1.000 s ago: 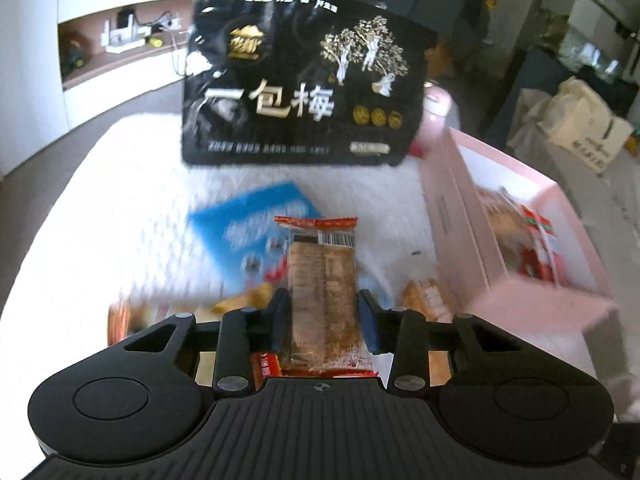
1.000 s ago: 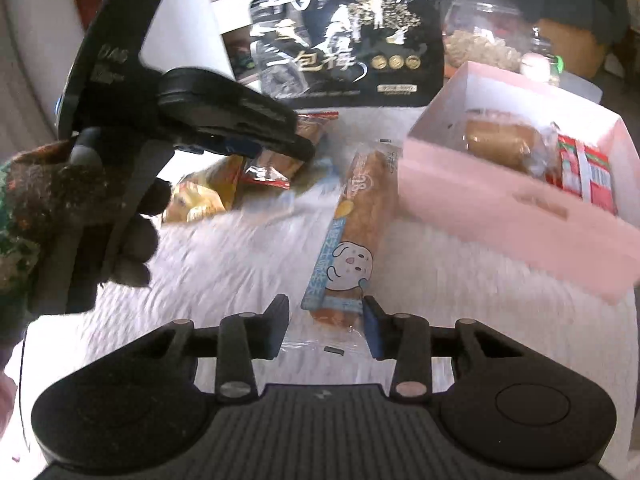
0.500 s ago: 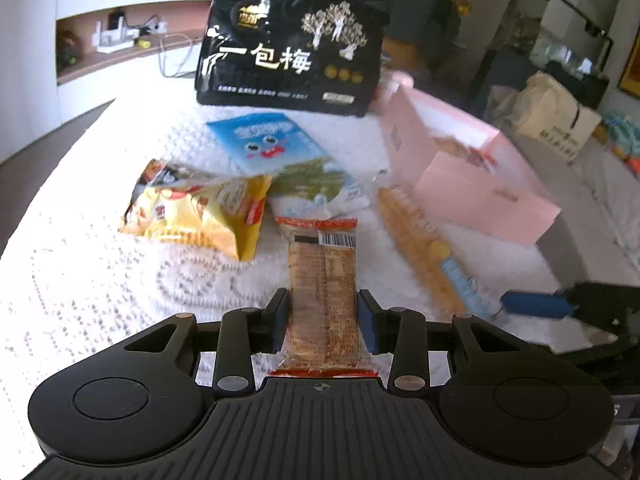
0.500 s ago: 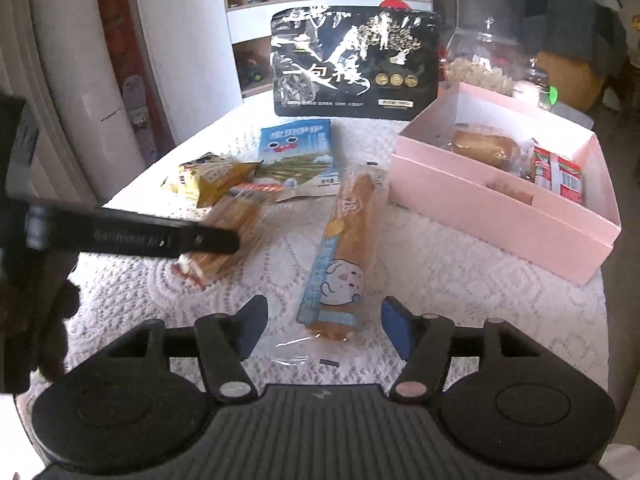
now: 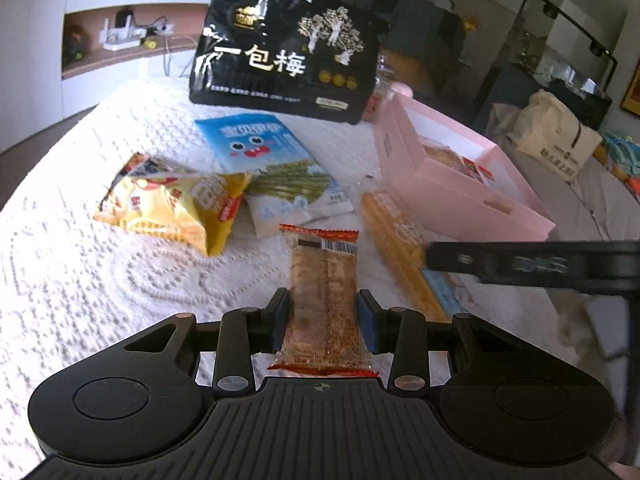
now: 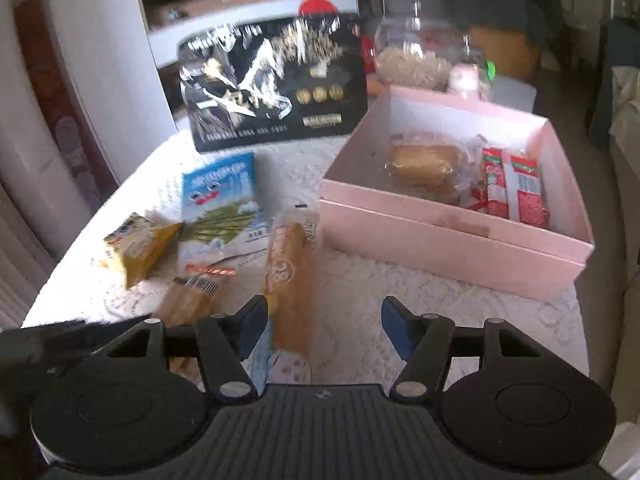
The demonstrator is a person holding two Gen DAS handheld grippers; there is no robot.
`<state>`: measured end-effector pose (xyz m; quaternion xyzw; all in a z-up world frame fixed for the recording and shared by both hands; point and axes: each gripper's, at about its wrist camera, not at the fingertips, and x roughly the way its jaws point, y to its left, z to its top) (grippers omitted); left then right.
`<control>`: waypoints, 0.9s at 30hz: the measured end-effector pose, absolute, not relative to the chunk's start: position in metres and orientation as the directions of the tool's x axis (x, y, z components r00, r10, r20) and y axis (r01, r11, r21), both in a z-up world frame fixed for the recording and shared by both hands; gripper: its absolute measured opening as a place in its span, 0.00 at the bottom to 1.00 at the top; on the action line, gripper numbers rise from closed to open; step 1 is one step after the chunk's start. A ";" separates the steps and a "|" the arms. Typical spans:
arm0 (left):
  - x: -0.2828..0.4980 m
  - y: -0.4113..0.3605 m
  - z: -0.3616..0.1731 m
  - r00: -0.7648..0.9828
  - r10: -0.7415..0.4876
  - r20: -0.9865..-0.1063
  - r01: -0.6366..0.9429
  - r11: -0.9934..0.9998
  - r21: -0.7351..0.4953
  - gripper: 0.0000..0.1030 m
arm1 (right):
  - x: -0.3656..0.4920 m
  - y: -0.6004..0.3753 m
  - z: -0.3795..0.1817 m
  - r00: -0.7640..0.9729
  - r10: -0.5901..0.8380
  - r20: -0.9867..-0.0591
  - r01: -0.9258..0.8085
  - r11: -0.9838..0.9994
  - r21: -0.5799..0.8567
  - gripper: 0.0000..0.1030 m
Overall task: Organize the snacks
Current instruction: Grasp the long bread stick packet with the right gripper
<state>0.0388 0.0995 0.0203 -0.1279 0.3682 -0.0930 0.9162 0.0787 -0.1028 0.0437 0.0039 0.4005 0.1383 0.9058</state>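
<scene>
The left hand-held gripper (image 5: 323,316) is closed on a brown biscuit bar in a clear wrapper with red ends (image 5: 323,296), its blue pads pressing the bar's long sides; the bar points away from the camera, above the white lace-covered table (image 5: 80,280). Just right of it a long bread stick in a clear wrapper (image 5: 400,248) lies on the cloth, its near end crossed by the dark body of the other tool. The right hand-held gripper (image 6: 324,328) is spread wide with nothing between its pads; the bread stick lies under its left finger (image 6: 250,324), and whether they touch is unclear.

Far left of the bar sits a yellow chip bag (image 5: 172,204), partly overlapping a blue and white packet with a cartoon face (image 5: 272,164). Beyond these a large black bag with gold lettering (image 5: 284,60) stands upright at the far edge of the table. On the right is an open pink box (image 6: 440,248), holding a wrapped bun (image 6: 424,160) and red-wrapped bars (image 6: 516,192) beside it. Behind the box stands a clear glass jar (image 6: 416,56), its contents blurred. A cream tote bag (image 5: 556,136) rests on furniture far right.
</scene>
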 end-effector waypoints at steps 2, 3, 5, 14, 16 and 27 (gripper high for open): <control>0.037 0.098 0.021 0.706 -0.276 -0.652 0.077 0.945 -0.317 0.40 | 0.075 -0.099 0.042 0.643 0.255 -0.723 -0.263 0.959 0.104 0.53; 0.036 0.096 0.022 0.705 -0.283 -0.650 0.084 0.944 -0.320 0.40 | 0.070 -0.099 0.043 0.636 0.274 -0.721 -0.281 0.953 0.115 0.47; 0.034 0.091 0.025 0.702 -0.294 -0.649 0.103 0.943 -0.316 0.40 | 0.058 -0.099 0.044 0.608 0.302 -0.734 -0.308 0.942 0.132 0.31; 0.029 0.081 0.032 0.709 -0.276 -0.649 0.106 0.951 -0.289 0.40 | 0.017 -0.097 0.055 0.550 0.365 -0.751 -0.381 0.910 0.164 0.22; 0.028 0.085 0.034 0.717 -0.253 -0.650 0.088 0.957 -0.275 0.40 | 0.014 -0.095 0.056 0.564 0.350 -0.748 -0.378 0.915 0.143 0.22; 0.026 0.101 0.029 0.709 -0.243 -0.662 0.055 0.955 -0.292 0.40 | 0.049 -0.093 0.048 0.609 0.269 -0.746 -0.308 0.947 0.090 0.62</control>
